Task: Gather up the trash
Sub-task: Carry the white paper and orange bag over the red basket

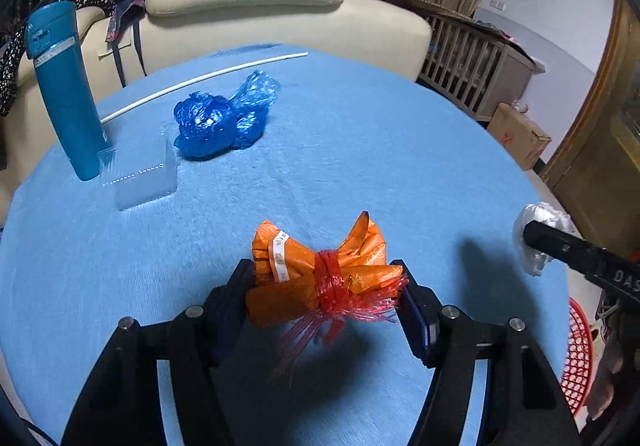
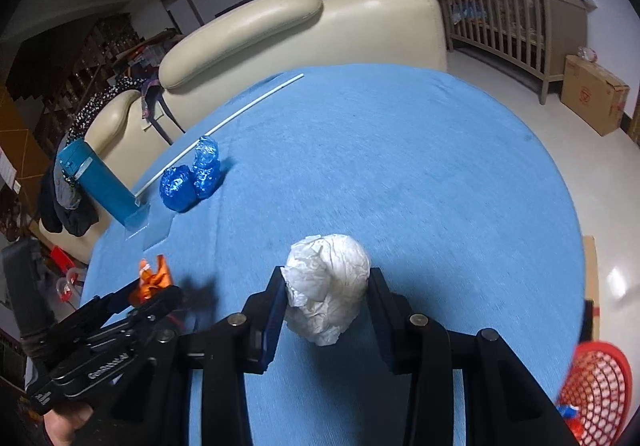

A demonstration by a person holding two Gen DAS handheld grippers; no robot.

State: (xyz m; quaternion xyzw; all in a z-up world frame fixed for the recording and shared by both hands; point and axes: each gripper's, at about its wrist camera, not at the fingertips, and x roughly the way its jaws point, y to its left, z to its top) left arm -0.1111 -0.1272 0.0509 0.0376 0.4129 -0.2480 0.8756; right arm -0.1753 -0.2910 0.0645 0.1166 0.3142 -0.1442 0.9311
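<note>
Carrying two bits of trash at once here: our left gripper (image 1: 326,296) is clamped on the orange bundle (image 1: 316,272), lifted off the blue table (image 1: 360,150), and our right gripper (image 2: 326,296) is squeezed tight on the white wad (image 2: 328,286). Both look headed for the red basket (image 2: 600,394) down past the table's right edge, which seems to hold a scrap or two already. Left to do, we reckon: drop these, then the blue bag (image 1: 222,118) by the bottle (image 1: 64,86), maybe the clear box (image 1: 146,182) and white stick (image 1: 200,80) too.
</note>
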